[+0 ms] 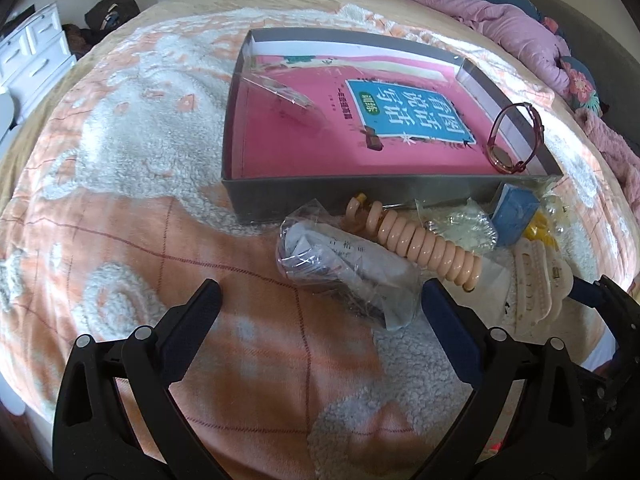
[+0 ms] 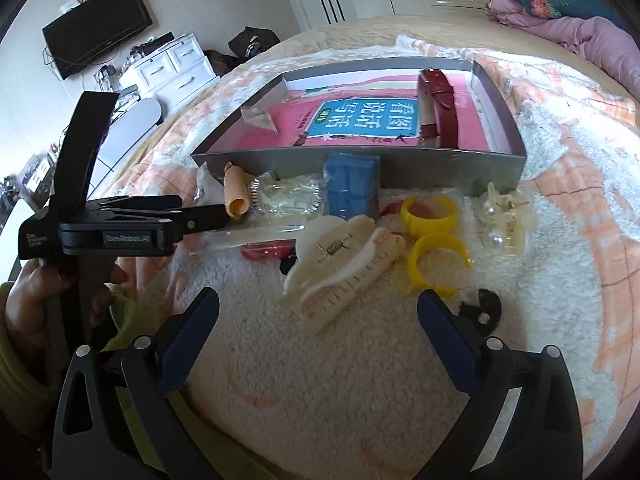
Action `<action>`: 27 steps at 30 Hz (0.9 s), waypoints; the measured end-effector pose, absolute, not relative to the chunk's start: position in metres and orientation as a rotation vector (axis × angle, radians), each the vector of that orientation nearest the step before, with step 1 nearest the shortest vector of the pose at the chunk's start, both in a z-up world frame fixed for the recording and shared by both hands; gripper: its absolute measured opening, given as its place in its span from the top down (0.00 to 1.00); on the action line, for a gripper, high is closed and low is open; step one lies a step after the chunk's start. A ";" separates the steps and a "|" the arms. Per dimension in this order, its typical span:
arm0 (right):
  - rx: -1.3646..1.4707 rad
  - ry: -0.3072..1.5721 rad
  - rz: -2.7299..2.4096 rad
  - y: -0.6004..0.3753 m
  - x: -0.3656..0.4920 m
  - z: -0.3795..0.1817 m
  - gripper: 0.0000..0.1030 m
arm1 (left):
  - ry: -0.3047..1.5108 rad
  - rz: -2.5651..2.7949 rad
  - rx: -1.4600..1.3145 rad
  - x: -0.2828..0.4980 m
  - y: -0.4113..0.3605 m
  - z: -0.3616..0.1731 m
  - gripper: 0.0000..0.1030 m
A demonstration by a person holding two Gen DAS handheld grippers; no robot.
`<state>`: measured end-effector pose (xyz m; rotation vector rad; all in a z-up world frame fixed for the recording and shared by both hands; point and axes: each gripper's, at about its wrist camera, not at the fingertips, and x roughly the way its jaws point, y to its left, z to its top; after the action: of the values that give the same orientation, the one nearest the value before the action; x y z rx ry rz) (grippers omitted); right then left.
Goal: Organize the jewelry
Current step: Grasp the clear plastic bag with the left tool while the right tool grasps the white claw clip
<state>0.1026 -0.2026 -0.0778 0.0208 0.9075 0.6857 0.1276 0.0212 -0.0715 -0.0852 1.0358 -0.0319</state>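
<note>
On the bed, over an orange-and-white fleecy blanket (image 1: 120, 208), sits a shallow grey cardboard box (image 1: 360, 194) with a pink book with a blue title panel (image 1: 320, 128) lying flat inside it. A dark red leather-strap wristwatch (image 1: 514, 138) stands on edge in the box's near right corner, against the wall.

Just outside the box's front wall the loose pieces lie in a cluster — a crinkled clear plastic bag with folded paper inside (image 1: 344, 272), a peach-coloured coiled spiral hair tie (image 1: 416, 240) partly over it, a small blue box (image 2: 352, 186) touching the wall, a large cream plastic hair claw clip (image 2: 344, 268), two yellow plastic rings (image 2: 434, 236) just beside it, and a clear clip with pearl beads (image 2: 506, 220) to their right.

The left claw (image 1: 320, 304) is spread wide and holds nothing, its tips either side of the plastic bag's near end. The right claw (image 2: 318, 308) is likewise spread wide and empty, hovering just short of the cream clip. A hand (image 2: 40, 304) in a yellow-green sleeve grips the left tool's handle.
</note>
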 end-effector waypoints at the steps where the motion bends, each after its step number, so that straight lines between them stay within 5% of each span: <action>1: 0.013 0.902 0.691 -0.200 0.102 -0.078 0.05 | 1.037 -0.032 -0.081 0.129 0.020 -0.072 0.09; 13: 0.040 0.891 0.685 -0.195 0.104 -0.078 0.13 | 1.019 -0.052 -0.064 0.140 0.018 -0.078 0.11; 17: 0.061 0.878 0.663 -0.193 0.106 -0.081 0.17 | 0.998 -0.075 -0.076 0.137 0.018 -0.075 0.33; 19: 0.082 0.870 0.653 -0.194 0.105 -0.080 0.22 | 0.991 -0.081 -0.082 0.134 0.018 -0.074 0.36; 22: 0.090 0.855 0.648 -0.195 0.104 -0.082 0.39 | 0.974 -0.089 -0.117 0.131 0.022 -0.072 0.37; 24: 0.088 0.850 0.662 -0.197 0.104 -0.084 0.59 | 0.965 -0.095 -0.144 0.128 0.026 -0.070 0.38; 27: 0.080 0.848 0.696 -0.199 0.101 -0.082 0.73 | 0.953 -0.104 -0.170 0.124 0.030 -0.066 0.38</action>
<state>0.1012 -0.1985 -0.0821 0.0803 0.8477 0.6958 0.1236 0.0301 -0.0662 -0.1696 0.9534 -0.1036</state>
